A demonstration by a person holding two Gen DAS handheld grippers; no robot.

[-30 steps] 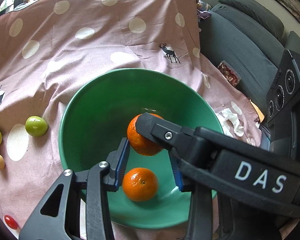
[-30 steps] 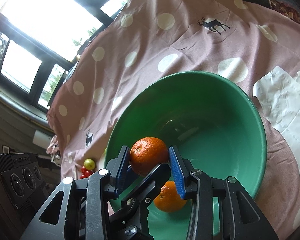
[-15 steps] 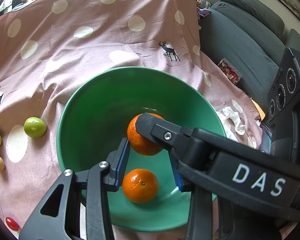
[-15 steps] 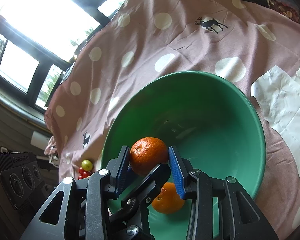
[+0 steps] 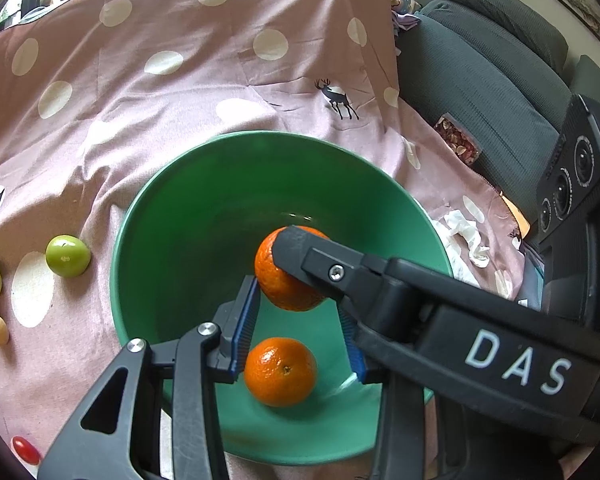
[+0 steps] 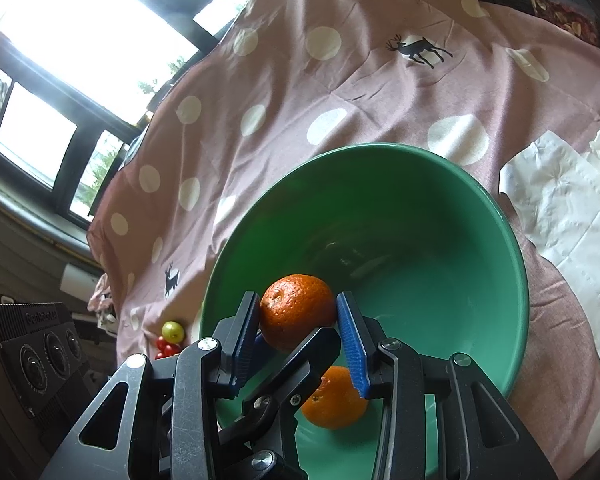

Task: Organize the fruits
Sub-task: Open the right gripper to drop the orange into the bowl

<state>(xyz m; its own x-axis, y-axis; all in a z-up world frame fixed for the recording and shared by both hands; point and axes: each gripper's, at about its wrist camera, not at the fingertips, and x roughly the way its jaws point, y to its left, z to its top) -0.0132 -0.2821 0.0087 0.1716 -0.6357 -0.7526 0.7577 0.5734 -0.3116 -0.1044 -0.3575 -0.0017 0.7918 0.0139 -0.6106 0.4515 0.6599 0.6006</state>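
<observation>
1. Holding a mandarin [image 6: 296, 310] over the green bowl [image 6: 496, 216], my right gripper [image 6: 298, 332] has both blue pads [image 6: 350, 344] pressed against the fruit's sides; the right wrist view shows this clamp head-on.
2. From the left wrist view I see the same held mandarin [image 5: 286, 276] only partly, behind the right gripper's black finger, which crosses the frame.
3. My left gripper [image 5: 300, 340] has its jaws standing apart with nothing pressed between them; through the gap shows a second mandarin [image 5: 280, 372] lying on the bowl's floor [image 5: 204, 208].
4. Compared with a second ago, I find the bowl, both mandarins and both grippers in the same places.
5. Only the left wrist view shows the loose fruit clearly: a green plum [image 5: 68, 256] just left of the bowl, and cherry tomatoes [image 5: 25, 450] nearer the frame's edge, all on the dotted pink cloth [image 5: 180, 92].
6. White paper napkins [image 6: 568, 220] lie to the bowl's right.
</observation>
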